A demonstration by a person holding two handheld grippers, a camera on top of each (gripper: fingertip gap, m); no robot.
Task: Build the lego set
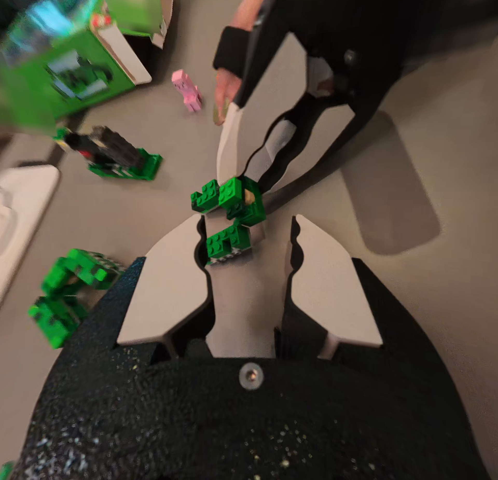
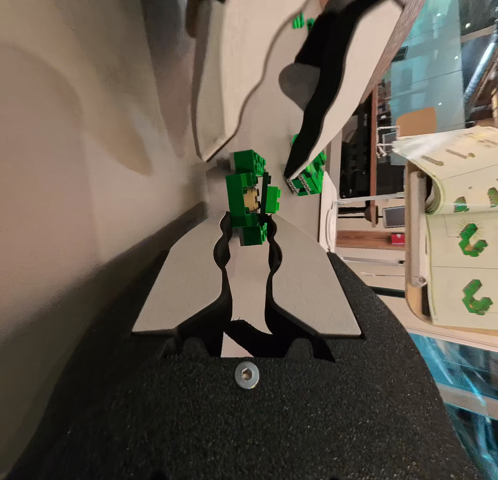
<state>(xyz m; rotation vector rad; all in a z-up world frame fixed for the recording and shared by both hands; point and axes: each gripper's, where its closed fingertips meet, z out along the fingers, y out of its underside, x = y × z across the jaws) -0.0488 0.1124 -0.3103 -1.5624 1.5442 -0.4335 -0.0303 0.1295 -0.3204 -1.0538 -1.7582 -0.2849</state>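
Grey bench with green set box at 10 o'clock | right tongs grip the green lego assembly at centre | left tongs open around it | step: joining; next needs aligned studs, firm press.

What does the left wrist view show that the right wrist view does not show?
Only the left wrist view shows the pink pig figure, the green box and the black figure on a green base. Only the right wrist view shows the open instruction booklet. Both show the green lego assembly between the right gripper and left gripper.
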